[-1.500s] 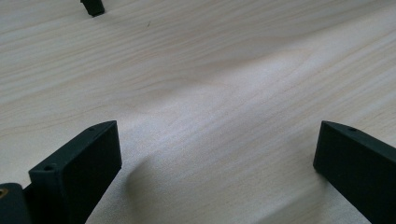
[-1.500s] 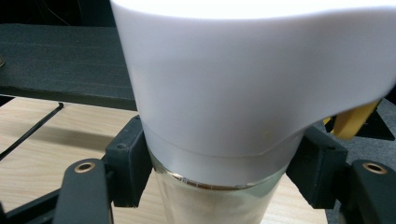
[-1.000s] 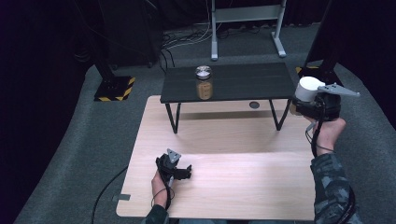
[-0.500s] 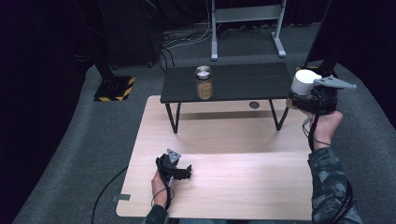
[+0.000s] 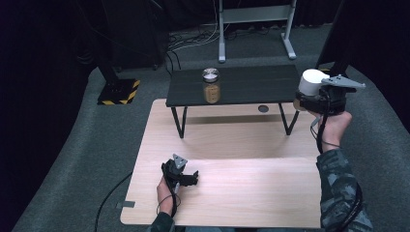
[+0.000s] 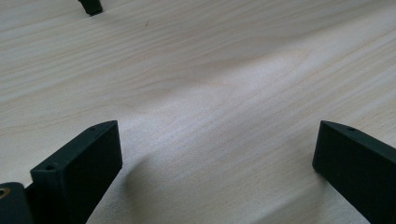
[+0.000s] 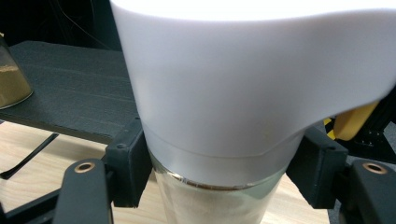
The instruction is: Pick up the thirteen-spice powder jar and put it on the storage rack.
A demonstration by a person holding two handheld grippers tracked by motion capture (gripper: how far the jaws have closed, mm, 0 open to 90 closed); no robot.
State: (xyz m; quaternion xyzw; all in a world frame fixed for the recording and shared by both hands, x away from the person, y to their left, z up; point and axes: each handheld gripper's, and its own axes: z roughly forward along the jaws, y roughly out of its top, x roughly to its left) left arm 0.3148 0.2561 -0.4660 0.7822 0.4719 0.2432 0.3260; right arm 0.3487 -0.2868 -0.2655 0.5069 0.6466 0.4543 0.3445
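My right gripper (image 5: 310,98) is held up at the right end of the small black table (image 5: 251,87), shut on a glass jar with a white lid (image 5: 312,82). In the right gripper view the white lid (image 7: 252,74) looms close, and both jaws press the glass neck above pale powder (image 7: 219,205). A second glass jar of brown powder (image 5: 211,86) stands on the black table, also at the left edge of the right gripper view as a brown-powder jar (image 7: 10,79). My left gripper (image 5: 189,178) rests low on the wooden table (image 5: 232,145), open with nothing between its jaws (image 6: 215,158).
The black table stands on thin legs (image 5: 179,123) at the far side of the wooden table; one foot (image 6: 91,5) shows in the left gripper view. A yellow-and-black striped base (image 5: 118,92) and a metal stand (image 5: 254,19) sit on the grey floor beyond.
My right gripper has carried the white-lidded jar a little up and to the left, toward the black table's right end. The left gripper has stayed put.
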